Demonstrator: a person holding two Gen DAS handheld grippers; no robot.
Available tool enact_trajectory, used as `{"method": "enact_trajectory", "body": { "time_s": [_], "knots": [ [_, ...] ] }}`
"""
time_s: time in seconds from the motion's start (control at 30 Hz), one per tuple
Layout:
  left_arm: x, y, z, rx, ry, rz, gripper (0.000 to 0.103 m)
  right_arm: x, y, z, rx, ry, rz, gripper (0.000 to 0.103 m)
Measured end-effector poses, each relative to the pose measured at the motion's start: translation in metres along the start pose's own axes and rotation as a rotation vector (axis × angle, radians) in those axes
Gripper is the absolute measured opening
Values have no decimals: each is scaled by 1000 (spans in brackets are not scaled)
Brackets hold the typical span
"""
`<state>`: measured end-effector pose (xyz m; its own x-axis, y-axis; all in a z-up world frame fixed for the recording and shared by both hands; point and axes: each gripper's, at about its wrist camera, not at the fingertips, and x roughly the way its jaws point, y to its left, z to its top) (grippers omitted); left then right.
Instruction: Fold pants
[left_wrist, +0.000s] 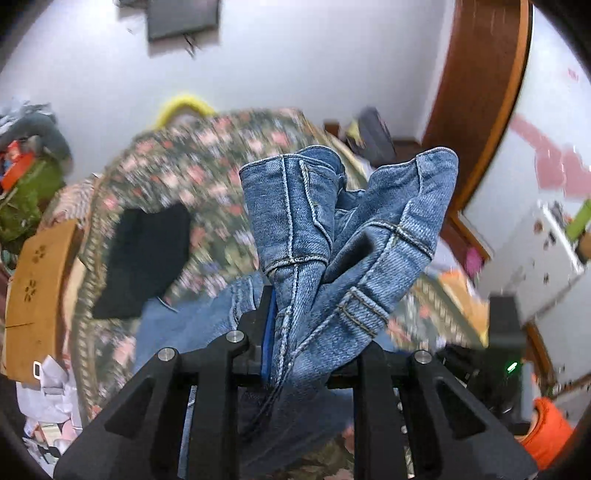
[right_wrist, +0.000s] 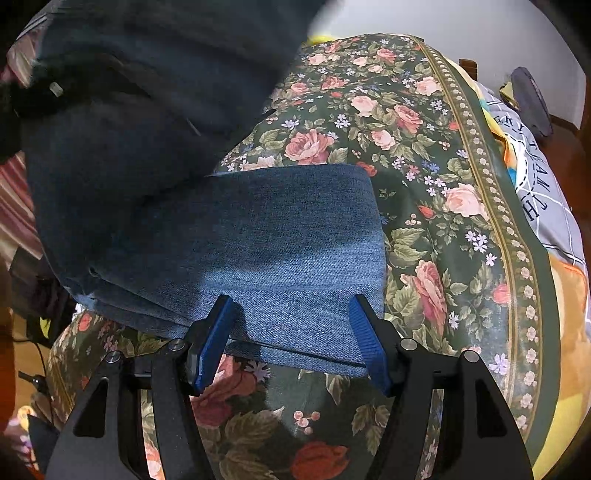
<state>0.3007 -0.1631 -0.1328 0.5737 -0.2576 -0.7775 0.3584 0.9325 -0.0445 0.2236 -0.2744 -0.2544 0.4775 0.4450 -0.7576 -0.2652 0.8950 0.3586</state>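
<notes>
While one bunched end of the blue jeans (left_wrist: 332, 236) is pinched between the closed-in jaws of the left gripper (left_wrist: 291, 332) and lifted, the folded remainder (right_wrist: 280, 236) is spread on the floral bedspread (right_wrist: 424, 184). The right gripper (right_wrist: 291, 332) is held with jaws apart, straddling the denim's near edge unclamped. A dark sleeve (right_wrist: 129, 110) is seen alongside.

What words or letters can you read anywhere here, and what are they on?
"H", "M", "T", "Y": single black letters, sideways, on the grey and white checked cloth at the bed's edge. The whole word cannot be read.
Blue denim jeans, green rose-patterned bedspread: no words show.
</notes>
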Motion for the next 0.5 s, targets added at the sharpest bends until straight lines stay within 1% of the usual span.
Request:
{"method": "enact_trajectory", "body": {
  "time_s": [0.1, 0.13, 0.23, 0.27, 0.3, 0.33, 0.4, 0.43, 0.5],
  "knots": [
    [15, -8, -9, 22, 97, -41, 21, 0, 0, 0, 4, -2, 6, 62],
    [18, -12, -11, 41, 116, -34, 23, 0, 0, 1, 5, -2, 7, 62],
    [20, -23, -17, 120, 130, 18, 26, -3, 0, 1, 21, -9, 13, 62],
    [21, -25, -18, 131, 136, 29, 27, -5, -1, 1, 31, -15, 17, 62],
    [19, -27, -18, 130, 146, 31, 34, -7, -1, 0, 37, -19, 20, 62],
    [17, -28, -19, 110, 165, 15, 50, -10, -2, -1, 48, -25, 26, 62],
    [14, -19, -18, 58, 158, -44, 59, -14, -3, -2, 63, -31, 33, 62],
    [12, -15, -16, 40, 155, -57, 63, -17, -4, -3, 68, -33, 36, 62],
    [8, -12, -12, 28, 149, -68, 65, -22, -4, -4, 74, -34, 37, 62]
  ]
}}
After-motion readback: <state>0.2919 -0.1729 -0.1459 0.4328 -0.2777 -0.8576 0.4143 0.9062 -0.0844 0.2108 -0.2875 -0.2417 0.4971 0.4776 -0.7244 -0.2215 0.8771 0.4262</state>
